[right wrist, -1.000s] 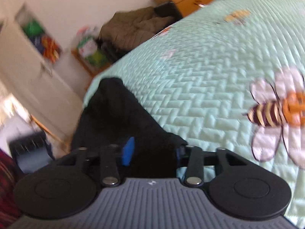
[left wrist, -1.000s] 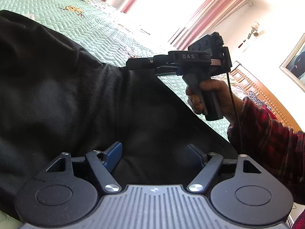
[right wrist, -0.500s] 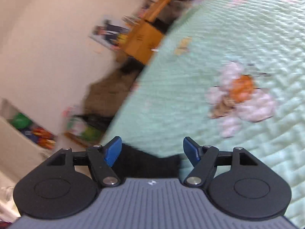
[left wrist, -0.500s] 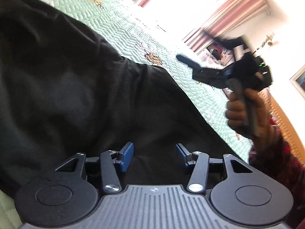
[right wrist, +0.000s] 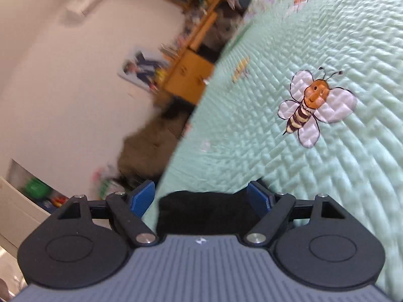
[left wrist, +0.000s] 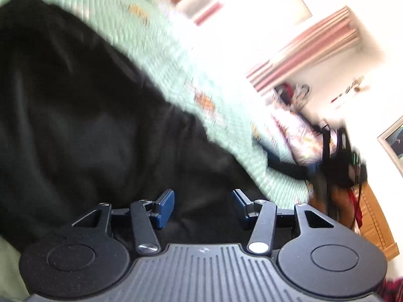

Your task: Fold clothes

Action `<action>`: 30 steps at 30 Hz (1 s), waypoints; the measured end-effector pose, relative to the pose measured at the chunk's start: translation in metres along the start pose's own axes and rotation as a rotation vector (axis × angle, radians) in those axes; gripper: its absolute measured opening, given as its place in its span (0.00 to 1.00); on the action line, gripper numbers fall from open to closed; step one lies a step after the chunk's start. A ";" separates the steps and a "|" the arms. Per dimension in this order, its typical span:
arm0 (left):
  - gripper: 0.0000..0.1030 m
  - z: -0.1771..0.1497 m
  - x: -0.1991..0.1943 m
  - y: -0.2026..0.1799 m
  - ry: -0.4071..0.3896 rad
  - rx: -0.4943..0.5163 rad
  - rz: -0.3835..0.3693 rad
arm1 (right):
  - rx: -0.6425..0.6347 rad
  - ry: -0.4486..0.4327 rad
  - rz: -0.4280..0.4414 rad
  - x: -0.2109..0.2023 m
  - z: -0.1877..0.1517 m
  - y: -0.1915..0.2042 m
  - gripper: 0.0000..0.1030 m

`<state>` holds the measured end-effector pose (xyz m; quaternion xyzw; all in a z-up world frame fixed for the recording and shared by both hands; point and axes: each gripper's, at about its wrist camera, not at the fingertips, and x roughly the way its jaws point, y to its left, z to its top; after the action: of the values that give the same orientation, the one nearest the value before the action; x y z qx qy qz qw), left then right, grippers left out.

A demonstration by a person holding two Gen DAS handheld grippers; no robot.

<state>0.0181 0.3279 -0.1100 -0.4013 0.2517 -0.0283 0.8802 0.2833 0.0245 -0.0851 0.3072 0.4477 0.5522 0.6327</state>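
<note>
A: Where's the black garment (left wrist: 83,125) rel. to the bee (right wrist: 312,105)?

B: On the bed (right wrist: 327,181), toward the bed's near edge from the bee. Long axis runs diagonal. Left tongs (left wrist: 203,205) right over it, half open, not pinching; closer hand.

A: Right tongs (right wrist: 201,198)?

B: Jaws just been opening, wide now; garment tip between, pads off. Left view shows the full spread, right view only a tip plus the bee.

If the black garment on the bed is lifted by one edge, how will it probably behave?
The black garment looks soft and wrinkled, so it would probably sag and hang floppy rather than keep its shape. It spreads wide over the quilt, so a one-edge lift likely drags the rest. Its matte cloth seems unlikely to slip.
</note>
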 end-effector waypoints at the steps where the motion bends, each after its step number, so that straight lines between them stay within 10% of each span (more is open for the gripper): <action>1: 0.52 0.002 -0.007 -0.003 -0.019 0.002 -0.014 | 0.028 -0.004 0.004 -0.012 -0.014 0.000 0.80; 9: 0.66 -0.005 -0.024 -0.007 -0.002 0.054 0.192 | 0.185 0.028 0.037 -0.084 -0.128 -0.006 0.80; 14: 0.50 -0.006 -0.021 0.009 0.027 0.077 0.256 | 0.278 0.029 0.059 -0.079 -0.162 -0.029 0.74; 20: 0.40 0.000 -0.026 0.018 0.033 0.017 0.297 | 0.280 0.058 0.021 -0.082 -0.170 -0.021 0.65; 27: 0.62 -0.012 -0.021 -0.041 0.049 0.142 0.168 | 0.113 0.002 -0.020 -0.093 -0.150 0.018 0.71; 30: 0.66 -0.028 0.005 -0.041 0.157 0.186 0.252 | 0.127 -0.017 -0.015 -0.093 -0.149 0.016 0.74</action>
<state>0.0155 0.2794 -0.0982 -0.2799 0.3643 0.0279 0.8878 0.1427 -0.0785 -0.1107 0.3480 0.4789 0.5152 0.6197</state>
